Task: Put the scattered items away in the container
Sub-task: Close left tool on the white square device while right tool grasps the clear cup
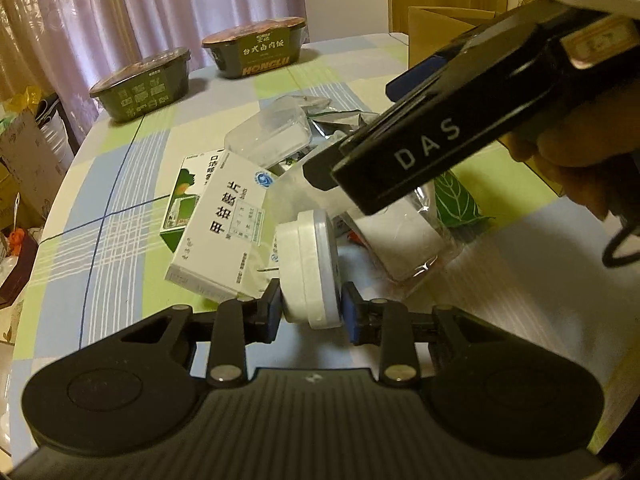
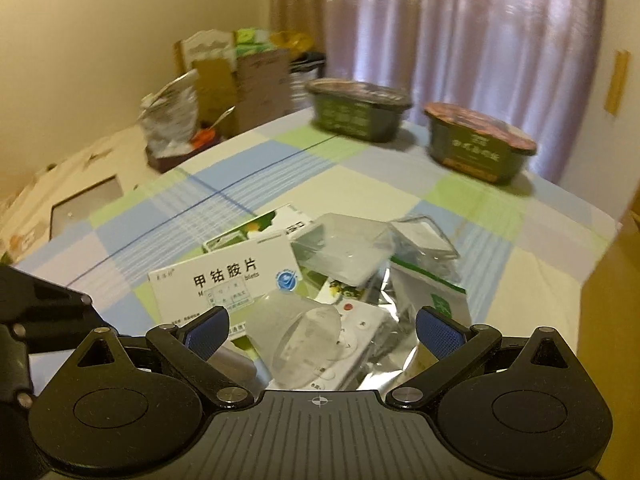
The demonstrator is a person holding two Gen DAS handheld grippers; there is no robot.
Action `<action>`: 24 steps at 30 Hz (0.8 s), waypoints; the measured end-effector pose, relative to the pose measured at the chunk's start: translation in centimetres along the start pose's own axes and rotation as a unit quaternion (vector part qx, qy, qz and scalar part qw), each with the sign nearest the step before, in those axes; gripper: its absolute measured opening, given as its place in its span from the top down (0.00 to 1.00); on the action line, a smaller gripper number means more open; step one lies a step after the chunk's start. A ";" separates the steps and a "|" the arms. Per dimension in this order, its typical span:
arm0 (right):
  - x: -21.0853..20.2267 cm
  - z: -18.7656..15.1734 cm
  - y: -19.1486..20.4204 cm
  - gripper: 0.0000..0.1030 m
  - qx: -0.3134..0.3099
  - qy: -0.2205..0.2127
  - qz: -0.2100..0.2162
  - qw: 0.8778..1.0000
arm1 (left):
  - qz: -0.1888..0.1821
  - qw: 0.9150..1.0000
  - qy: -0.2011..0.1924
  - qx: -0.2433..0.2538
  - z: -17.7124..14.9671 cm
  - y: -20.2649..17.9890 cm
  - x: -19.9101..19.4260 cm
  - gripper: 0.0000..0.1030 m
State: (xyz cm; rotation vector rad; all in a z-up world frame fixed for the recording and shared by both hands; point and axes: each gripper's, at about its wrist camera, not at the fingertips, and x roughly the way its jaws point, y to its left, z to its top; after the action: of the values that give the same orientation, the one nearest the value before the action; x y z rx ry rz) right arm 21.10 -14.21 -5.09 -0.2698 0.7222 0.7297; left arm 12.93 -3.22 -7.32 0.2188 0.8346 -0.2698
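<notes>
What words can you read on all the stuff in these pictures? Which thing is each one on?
"甲钴胺片": white medicine box; its small print is too small to read.
"台式卤肉饭" and "HONGLU": far dark green food tub.
"DAS": side of the right gripper.
Nearer dark green tub: print too blurred.
Green-and-white box under the medicine box: print unreadable.
White plug adapter in the left gripper: no text visible.

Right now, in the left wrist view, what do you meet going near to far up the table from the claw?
Left claw shut on the white round plug → white medicine box → clear plastic box → two dark green meal bowls → curtain.
</notes>
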 end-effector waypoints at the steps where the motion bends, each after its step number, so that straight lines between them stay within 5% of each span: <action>1: 0.2 0.0 -0.2 0.08 0.010 0.005 0.009 1.000 | -0.001 1.000 0.001 -0.002 -0.1 0.1 -0.1 0.75; 2: 0.6 0.0 -0.4 0.26 0.022 0.013 0.022 0.999 | -0.002 1.000 0.001 -0.004 0.0 0.2 -0.1 0.75; 3: 1.0 0.0 -0.6 0.31 0.032 0.022 0.030 0.999 | -0.002 1.000 0.001 -0.004 0.1 0.3 0.0 0.75; 8: 2.2 -0.2 -0.5 0.32 0.066 0.037 0.045 0.996 | 0.000 1.000 -0.003 -0.004 0.2 0.2 0.1 0.75; 11: 2.5 -0.3 -0.6 0.53 0.082 0.048 0.047 0.994 | -0.001 1.000 -0.005 -0.006 0.1 0.2 0.0 0.75; 24: 0.7 0.5 -1.3 0.62 0.112 0.009 0.038 0.993 | -0.011 1.000 -0.011 -0.014 0.4 0.2 -0.1 0.77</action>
State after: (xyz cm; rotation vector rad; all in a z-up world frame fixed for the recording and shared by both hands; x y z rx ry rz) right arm 22.57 -14.56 -5.27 -0.0444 0.8277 0.7116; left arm 13.21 -3.19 -6.98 0.1802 0.8197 -0.2803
